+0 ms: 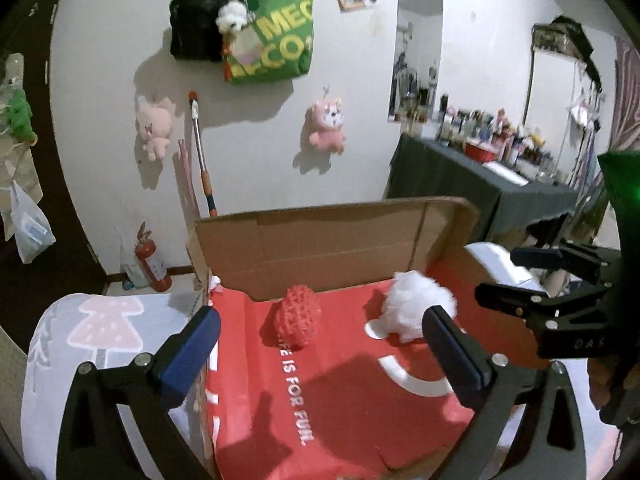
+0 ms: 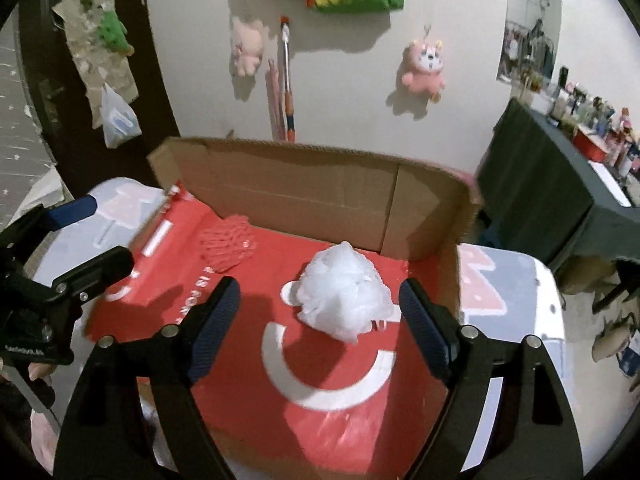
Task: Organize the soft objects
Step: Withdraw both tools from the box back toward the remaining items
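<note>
A red mesh puff [image 1: 299, 315] and a white mesh puff [image 1: 416, 304] lie on the red floor of an open cardboard box [image 1: 320, 240]. My left gripper [image 1: 320, 344] is open and empty, held over the box just short of the red puff. In the right wrist view the white puff [image 2: 344, 294] sits just ahead of my open, empty right gripper [image 2: 320, 316], between the lines of its fingers. The red puff [image 2: 226, 244] lies farther left, near the back flap of the box [image 2: 304, 196]. The right gripper also shows at the right of the left wrist view [image 1: 516, 276], and the left gripper at the left of the right wrist view [image 2: 92, 236].
The box rests on a white patterned surface [image 1: 100, 332]. Behind it, a wall holds two pink plush toys [image 1: 326, 128], a green tote bag [image 1: 272, 36] and a black bag [image 1: 196, 24]. A dark-clothed table with bottles [image 1: 472, 160] stands right. A fire extinguisher [image 1: 152, 260] stands on the floor.
</note>
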The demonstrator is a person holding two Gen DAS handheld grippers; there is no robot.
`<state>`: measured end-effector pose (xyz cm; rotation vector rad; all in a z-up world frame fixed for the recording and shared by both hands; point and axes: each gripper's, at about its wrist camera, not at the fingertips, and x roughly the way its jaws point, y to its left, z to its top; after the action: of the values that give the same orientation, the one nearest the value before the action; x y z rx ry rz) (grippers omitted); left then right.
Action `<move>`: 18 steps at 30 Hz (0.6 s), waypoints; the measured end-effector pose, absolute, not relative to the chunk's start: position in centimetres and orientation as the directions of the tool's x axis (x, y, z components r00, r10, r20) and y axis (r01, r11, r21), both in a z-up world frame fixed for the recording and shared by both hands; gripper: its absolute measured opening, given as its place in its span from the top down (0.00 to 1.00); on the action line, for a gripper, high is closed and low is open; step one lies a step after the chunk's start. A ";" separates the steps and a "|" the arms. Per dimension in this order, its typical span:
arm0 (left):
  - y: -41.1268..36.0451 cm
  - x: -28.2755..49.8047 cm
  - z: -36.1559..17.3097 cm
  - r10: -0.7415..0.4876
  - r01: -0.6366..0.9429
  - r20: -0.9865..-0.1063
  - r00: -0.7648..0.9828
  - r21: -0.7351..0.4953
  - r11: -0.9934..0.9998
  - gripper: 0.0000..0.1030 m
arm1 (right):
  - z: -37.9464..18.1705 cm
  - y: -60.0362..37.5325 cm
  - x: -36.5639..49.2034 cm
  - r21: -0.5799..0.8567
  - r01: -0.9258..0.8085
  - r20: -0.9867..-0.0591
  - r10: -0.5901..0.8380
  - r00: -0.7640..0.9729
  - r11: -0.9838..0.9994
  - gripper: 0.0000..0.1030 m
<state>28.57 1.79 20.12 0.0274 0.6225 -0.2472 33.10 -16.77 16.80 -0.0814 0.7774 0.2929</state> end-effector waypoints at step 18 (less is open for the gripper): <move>0.9 13.1 23.5 -0.208 0.230 -0.343 0.916 0.025 0.973 0.00 | 21.4 -19.3 16.0 0.026 -0.290 -0.496 0.265 0.827 0.957 0.13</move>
<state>13.10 0.86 23.55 0.0649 0.3454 -0.2252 16.02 -19.32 21.38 -0.0514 0.5194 0.2948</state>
